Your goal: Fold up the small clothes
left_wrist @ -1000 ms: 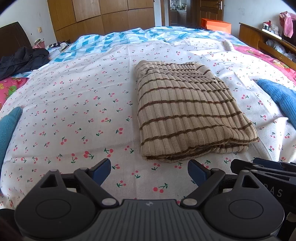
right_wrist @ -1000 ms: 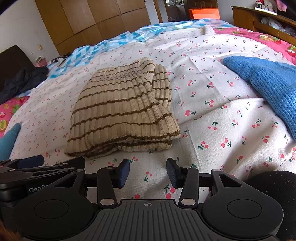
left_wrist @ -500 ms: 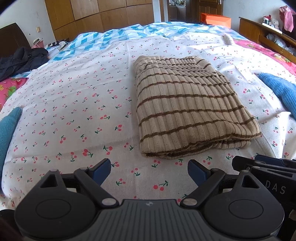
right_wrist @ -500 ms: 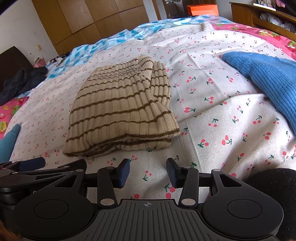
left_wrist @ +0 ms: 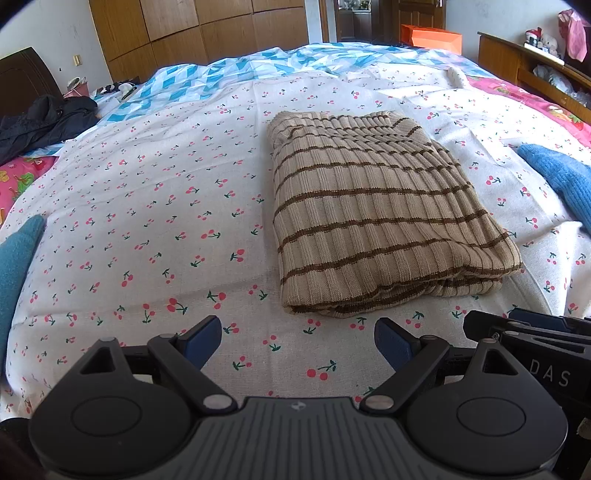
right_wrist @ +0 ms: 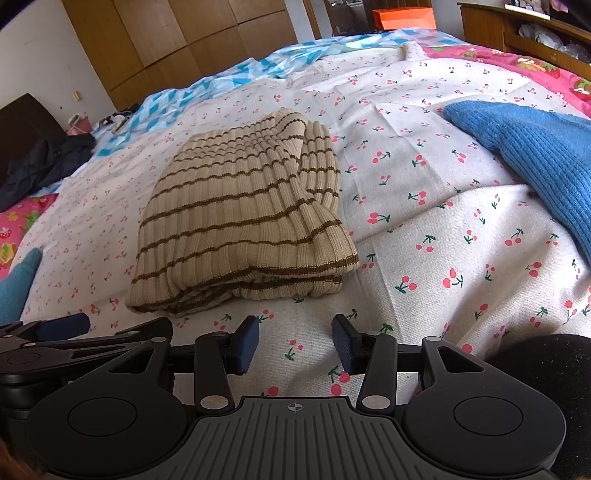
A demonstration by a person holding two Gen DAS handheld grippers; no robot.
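1. A beige knit top with thin brown stripes (left_wrist: 373,218) lies folded into a thick rectangle on the bed's cherry-print sheet (left_wrist: 155,206), roughly in the middle of the sheet.
2. The left claw (left_wrist: 297,341) hangs just short of the folded top's near edge, its blue pads spread wide with only sheet between them; it grips nothing.
3. The right claw (right_wrist: 293,341) sits beside it, also just short of the same near edge, its pads apart and empty, though less widely spread than the left one's.
4. Neither claw touches the top.
5. A blue knit garment (right_wrist: 535,155) lies on the sheet to the right of the folded top, well apart from it.
6. A teal piece of cloth (left_wrist: 14,266) shows at the far left edge of the sheet.
7. Beyond the sheet lies a blue and white patterned cover (left_wrist: 236,70), with dark clothing (left_wrist: 40,122) heaped at the far left and wooden wardrobe doors (left_wrist: 199,33) behind.
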